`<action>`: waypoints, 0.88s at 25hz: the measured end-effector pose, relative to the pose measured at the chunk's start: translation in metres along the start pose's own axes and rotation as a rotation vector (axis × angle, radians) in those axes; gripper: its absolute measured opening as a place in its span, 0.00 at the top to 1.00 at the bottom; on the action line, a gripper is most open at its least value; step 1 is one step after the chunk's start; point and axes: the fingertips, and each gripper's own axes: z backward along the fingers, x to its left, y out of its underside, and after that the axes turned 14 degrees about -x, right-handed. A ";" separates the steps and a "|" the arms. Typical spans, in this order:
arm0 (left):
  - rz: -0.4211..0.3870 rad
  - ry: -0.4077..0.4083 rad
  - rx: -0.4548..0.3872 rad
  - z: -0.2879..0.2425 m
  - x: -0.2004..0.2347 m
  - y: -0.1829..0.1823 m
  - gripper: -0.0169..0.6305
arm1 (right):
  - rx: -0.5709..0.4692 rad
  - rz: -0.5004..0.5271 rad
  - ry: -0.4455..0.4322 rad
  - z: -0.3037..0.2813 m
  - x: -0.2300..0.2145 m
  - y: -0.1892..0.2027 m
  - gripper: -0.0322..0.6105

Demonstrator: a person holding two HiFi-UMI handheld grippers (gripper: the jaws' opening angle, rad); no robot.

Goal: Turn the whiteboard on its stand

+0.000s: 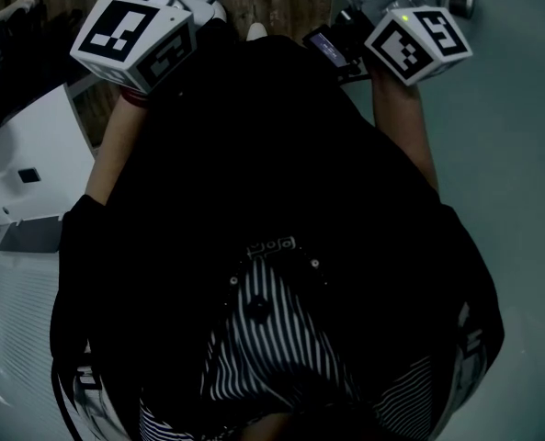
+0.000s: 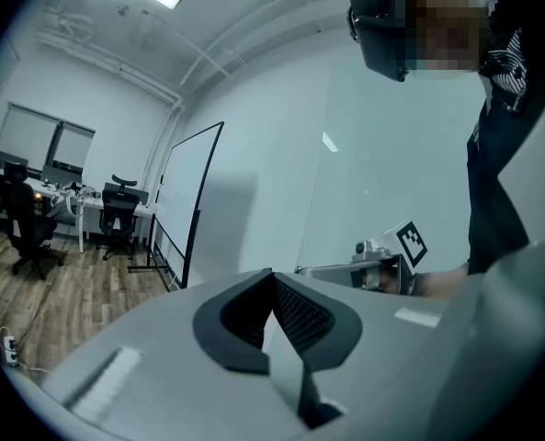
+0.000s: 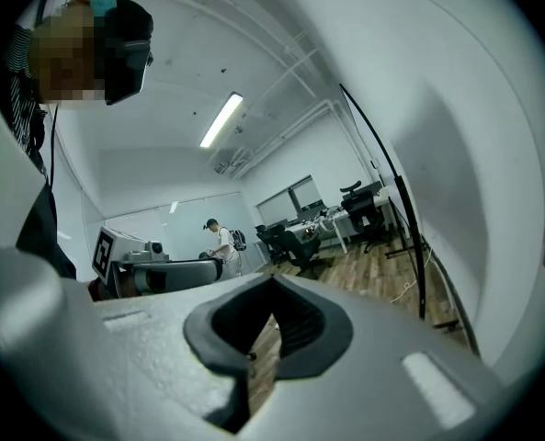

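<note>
Left gripper view shows the left gripper [image 2: 274,324] with its jaws drawn nearly together, only a slit between them and nothing in it. Beyond it the whiteboard [image 2: 187,200] stands upright on its stand on the wooden floor [image 2: 61,292], close to the pale wall (its shadow falls there) and well apart from both tools. The right gripper [image 3: 267,329] is likewise closed to a slit and empty, with the board's dark frame to its right. The head view has both raised before the person's dark top.

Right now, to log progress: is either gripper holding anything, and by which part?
Nothing held. Left gripper and right gripper both have jaws together on nothing; the whiteboard stands apart.
</note>
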 end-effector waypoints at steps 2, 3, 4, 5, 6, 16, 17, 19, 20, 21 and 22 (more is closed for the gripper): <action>0.013 -0.016 0.006 0.002 0.003 0.003 0.97 | -0.007 0.002 0.018 0.001 -0.002 -0.001 0.95; 0.020 -0.024 0.003 0.003 0.005 0.005 0.97 | -0.011 0.005 0.026 0.002 -0.003 -0.002 0.95; 0.029 -0.032 -0.002 0.003 0.007 0.005 0.97 | -0.014 0.009 0.032 0.002 -0.005 -0.004 0.95; 0.037 -0.037 -0.007 0.002 0.009 0.005 0.97 | -0.018 0.013 0.036 0.002 -0.006 -0.006 0.95; 0.041 -0.039 -0.013 0.001 0.010 0.004 0.97 | -0.021 0.017 0.040 0.003 -0.007 -0.007 0.95; 0.034 0.039 -0.031 -0.014 0.005 0.001 0.97 | -0.035 0.035 0.083 0.008 -0.016 -0.008 0.95; 0.036 0.038 -0.037 -0.014 0.008 0.001 0.97 | -0.039 0.036 0.086 0.008 -0.015 -0.009 0.95; 0.041 0.041 -0.048 -0.015 0.011 -0.001 0.97 | -0.045 0.041 0.089 0.006 -0.014 -0.009 0.95; 0.043 0.049 -0.052 -0.017 0.011 -0.002 0.97 | -0.046 0.045 0.092 0.006 -0.013 -0.009 0.95; 0.045 0.060 -0.053 -0.018 0.009 -0.002 0.97 | -0.046 0.048 0.096 0.006 -0.014 -0.009 0.95; 0.046 0.073 -0.052 -0.020 0.007 -0.001 0.97 | -0.047 0.051 0.100 0.007 -0.014 -0.009 0.95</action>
